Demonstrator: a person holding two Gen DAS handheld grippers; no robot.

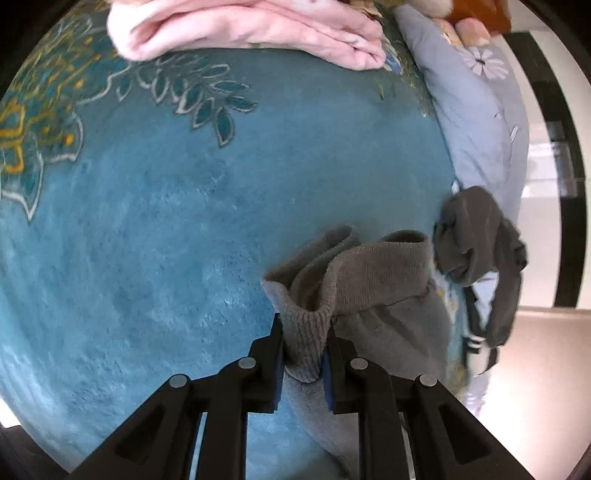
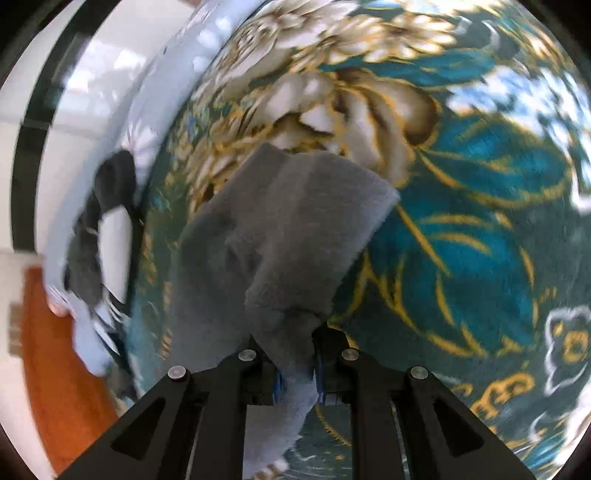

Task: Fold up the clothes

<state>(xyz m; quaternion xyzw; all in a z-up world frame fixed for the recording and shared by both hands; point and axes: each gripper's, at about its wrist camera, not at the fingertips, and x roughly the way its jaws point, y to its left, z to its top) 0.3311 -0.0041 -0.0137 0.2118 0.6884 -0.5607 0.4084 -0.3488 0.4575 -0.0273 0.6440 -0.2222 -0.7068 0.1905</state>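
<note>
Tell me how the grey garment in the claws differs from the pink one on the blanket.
The grey garment is pinched by its ribbed band in the left claw, raised and hanging loose; the pink garment lies on the teal blanket, held by nothing. The grey one shows a knit ribbed edge; the pink one looks smooth and bunched in soft folds. The grey one is close to the camera, the pink one at the far edge. Both are soft clothing over the same blanket.
</note>
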